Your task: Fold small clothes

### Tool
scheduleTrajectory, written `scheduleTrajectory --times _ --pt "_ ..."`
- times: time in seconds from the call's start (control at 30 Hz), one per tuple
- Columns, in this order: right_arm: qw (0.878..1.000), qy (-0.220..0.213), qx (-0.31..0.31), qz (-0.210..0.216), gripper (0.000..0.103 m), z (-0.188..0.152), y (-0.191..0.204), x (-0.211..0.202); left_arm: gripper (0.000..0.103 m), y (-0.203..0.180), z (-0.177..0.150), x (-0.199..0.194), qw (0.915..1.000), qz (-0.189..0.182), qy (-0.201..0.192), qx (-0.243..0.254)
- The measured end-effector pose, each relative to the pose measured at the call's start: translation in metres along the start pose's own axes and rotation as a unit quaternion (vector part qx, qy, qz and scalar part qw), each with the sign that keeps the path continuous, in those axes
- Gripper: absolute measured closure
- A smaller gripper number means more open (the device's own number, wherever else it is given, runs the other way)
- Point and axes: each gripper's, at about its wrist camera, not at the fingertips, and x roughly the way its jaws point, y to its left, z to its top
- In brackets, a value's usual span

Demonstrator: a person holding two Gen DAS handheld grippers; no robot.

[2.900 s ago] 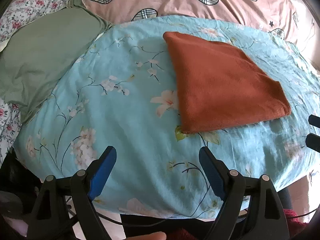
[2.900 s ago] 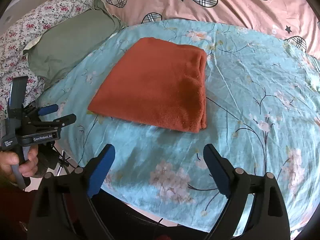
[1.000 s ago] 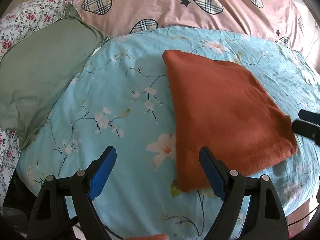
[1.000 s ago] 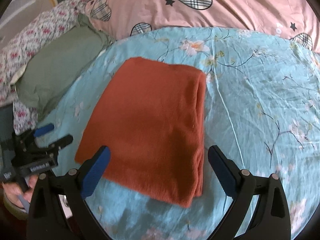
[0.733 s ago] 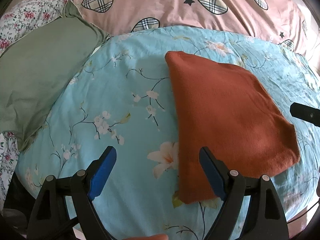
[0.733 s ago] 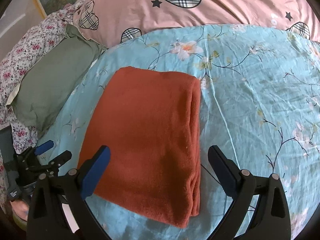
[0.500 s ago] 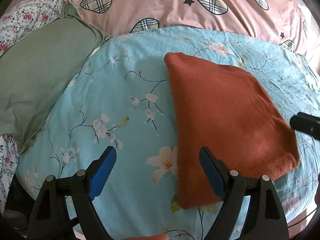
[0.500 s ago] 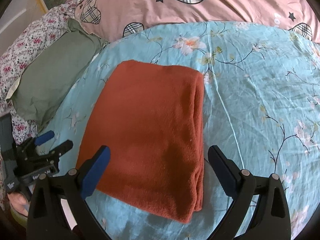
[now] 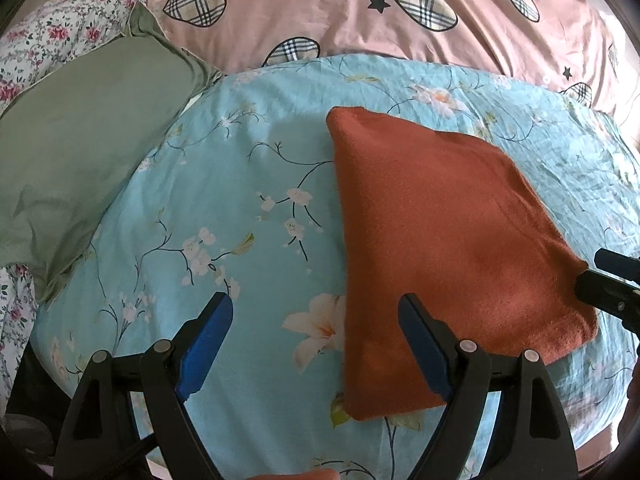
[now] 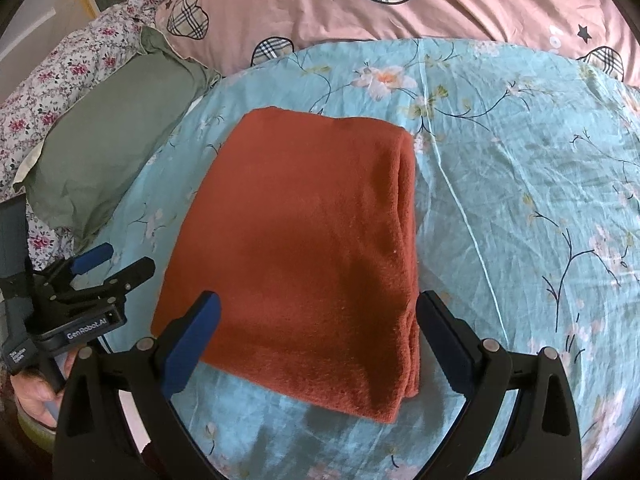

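Observation:
A rust-orange folded cloth [image 9: 440, 240] lies flat on the light blue floral bedsheet [image 9: 240, 208]. In the right wrist view the cloth [image 10: 304, 248] shows stacked folded layers along its right edge. My left gripper [image 9: 316, 336] is open and empty, over the sheet at the cloth's near left edge; it also shows in the right wrist view [image 10: 116, 264]. My right gripper [image 10: 318, 328] is open and empty, straddling the cloth's near end just above it; its fingertips [image 9: 612, 276] show at the cloth's right corner.
A pink quilt with plaid hearts [image 9: 400, 12] lies behind the sheet. A green pillow [image 9: 76, 152] sits at the left on a flowered cover [image 10: 60, 80]. The bed's front edge runs just under both grippers.
Both grippers have moved forward from the bed's edge toward the cloth. The right gripper now straddles its near end. The cloth has not moved.

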Motion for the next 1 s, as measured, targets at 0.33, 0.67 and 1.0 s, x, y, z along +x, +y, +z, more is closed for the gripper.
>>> scheduleTrajectory --times 0.33,0.67,1.0 --pt "1.000 0.000 -0.008 -0.004 0.005 -0.005 0.007 0.000 0.018 0.004 -0.007 0.002 0.9999 -0.004 0.004 -0.013" --pt "1.000 -0.004 -0.019 -0.002 0.005 -0.007 0.017 -0.010 0.018 0.006 -0.007 -0.011 0.9998 -0.011 -0.007 -0.012" --pt "0.999 -0.006 -0.032 -0.001 0.005 -0.017 0.030 -0.023 0.018 0.005 -0.012 -0.033 0.9996 -0.019 -0.019 -0.003"
